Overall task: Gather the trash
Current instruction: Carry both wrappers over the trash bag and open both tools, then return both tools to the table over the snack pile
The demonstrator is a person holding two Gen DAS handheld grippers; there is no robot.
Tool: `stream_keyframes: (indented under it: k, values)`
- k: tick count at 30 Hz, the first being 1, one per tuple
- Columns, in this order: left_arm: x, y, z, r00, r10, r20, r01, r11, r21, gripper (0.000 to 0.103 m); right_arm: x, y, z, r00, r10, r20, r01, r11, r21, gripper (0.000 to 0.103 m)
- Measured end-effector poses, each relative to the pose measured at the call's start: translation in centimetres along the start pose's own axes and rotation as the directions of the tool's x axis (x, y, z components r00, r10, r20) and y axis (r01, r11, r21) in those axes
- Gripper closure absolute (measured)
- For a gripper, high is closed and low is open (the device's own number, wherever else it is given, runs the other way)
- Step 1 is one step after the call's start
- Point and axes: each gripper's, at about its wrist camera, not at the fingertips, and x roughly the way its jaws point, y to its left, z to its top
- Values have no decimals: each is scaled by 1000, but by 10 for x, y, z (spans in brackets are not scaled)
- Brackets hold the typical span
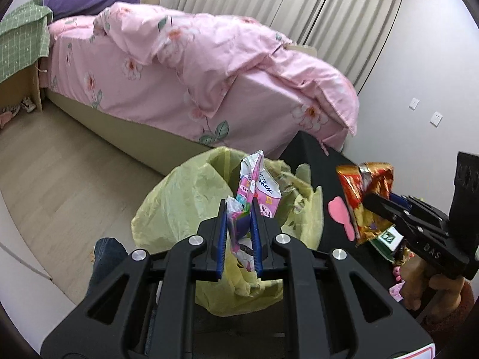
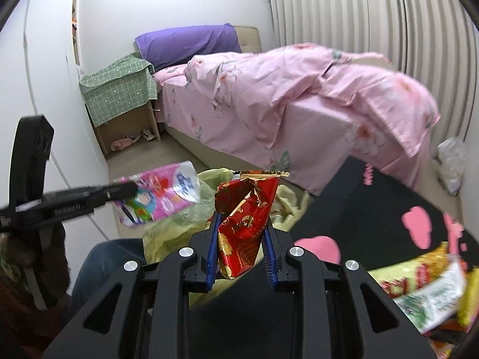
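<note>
the left hand-held gripper (image 1: 239,209) is clamped on a pink tissue pack (image 1: 254,185), its blue pads (image 1: 222,239) pressing both sides, and holds it above the open mouth of the yellow trash bag (image 1: 179,200). the right hand-held gripper (image 2: 239,233) is closed around a crumpled red and gold snack wrapper (image 2: 245,215), just right of the trash bag and not over its mouth. right of the bag, a black rug (image 2: 374,209) with pink shapes lies on the floor, with more wrappers (image 2: 428,287) at its right edge. beyond the bag stands the bed (image 1: 179,83) under a pink floral quilt. a white plastic bag (image 2: 452,158) lies far right of the trash bag, by the wall.
</note>
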Motion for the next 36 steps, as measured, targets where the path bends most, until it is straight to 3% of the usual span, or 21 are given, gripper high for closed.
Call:
stream_keyframes:
  k: [12,18,21,22,23,28,32,36]
  values:
    - [47,18,-4,997,21,-71,-25,999,-47,90,58,-8,4,997,41,-63,-42,999,-8,78]
    - [71,30,-6,992,68,-109,-76,994,-72,90,73,-15,4,994,71,-78,-69,997,27,77]
    - [64,35,-3,996,37,-78,-46,993,-108,70,76,-15,4,992,89,-91,-87,996,24,70]
    - [61,35,-2,997,28,-67,-35,993,-115,58,75,-16,3,992,89,-87,-87,996,21,63]
    - [56,35,0,999,17,-50,-23,992,-123,53,74,-16,3,992,92,-83,-90,996,21,61]
    - [29,24,13,999,41,22,-38,993,-114,50,55,-25,3,993,102,-55,-100,994,43,60]
    - [8,0,18,990,102,95,-98,994,-49,49,24,-35,-6,997,76,-25,-74,996,53,60]
    - [1,-27,12,994,54,100,-51,998,-29,49,-17,-50,-22,1000,23,9,-23,997,67,60]
